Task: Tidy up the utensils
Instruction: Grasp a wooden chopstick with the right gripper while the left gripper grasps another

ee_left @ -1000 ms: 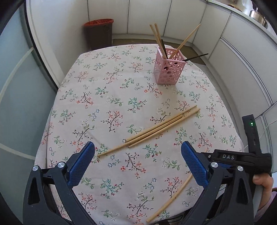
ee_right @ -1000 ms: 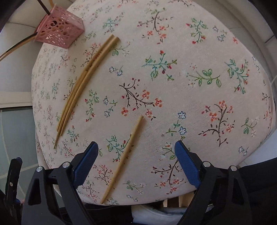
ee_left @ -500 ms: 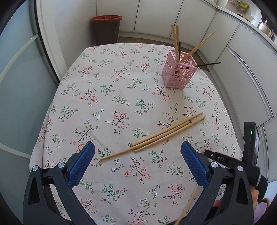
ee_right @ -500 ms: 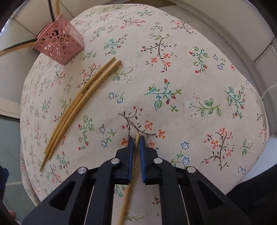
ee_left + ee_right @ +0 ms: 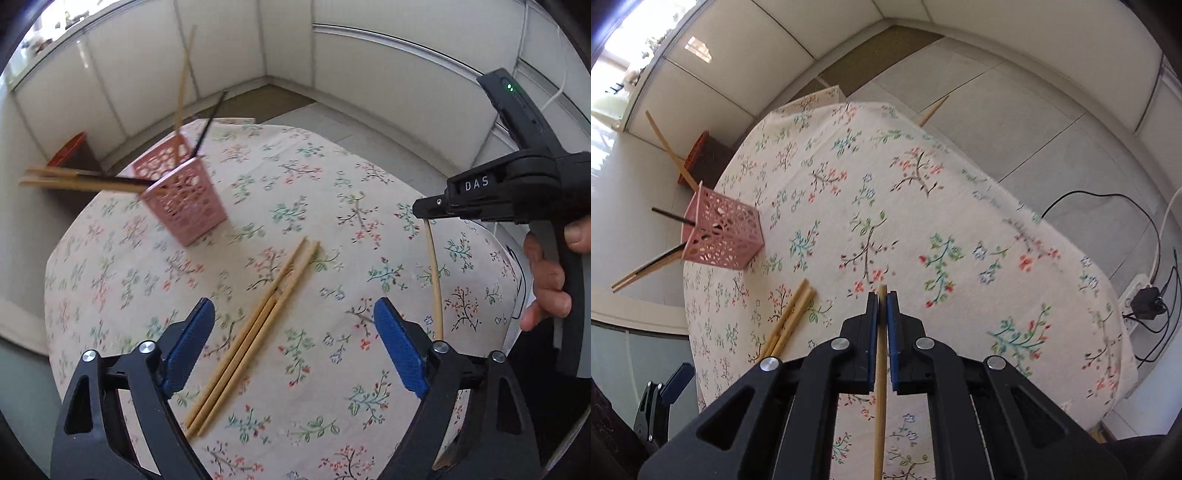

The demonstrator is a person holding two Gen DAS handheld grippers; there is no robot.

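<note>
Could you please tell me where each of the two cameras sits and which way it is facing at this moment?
Left wrist: sits on the open left gripper, looking down at loose chopsticks on the table; the person's right hand shows.
Right wrist: sits on the right gripper, shut on a single chopstick, facing across the table; the left gripper shows bottom left.
Shared: pink holder, loose chopsticks, the held chopstick.

Left claw [image 5: 293, 345] agape, right claw [image 5: 882, 314] clamped

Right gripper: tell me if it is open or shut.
Shut. In the right wrist view, the right gripper has its blue pads pressed against a single wooden chopstick, whose tip pokes out just beyond them.
</note>
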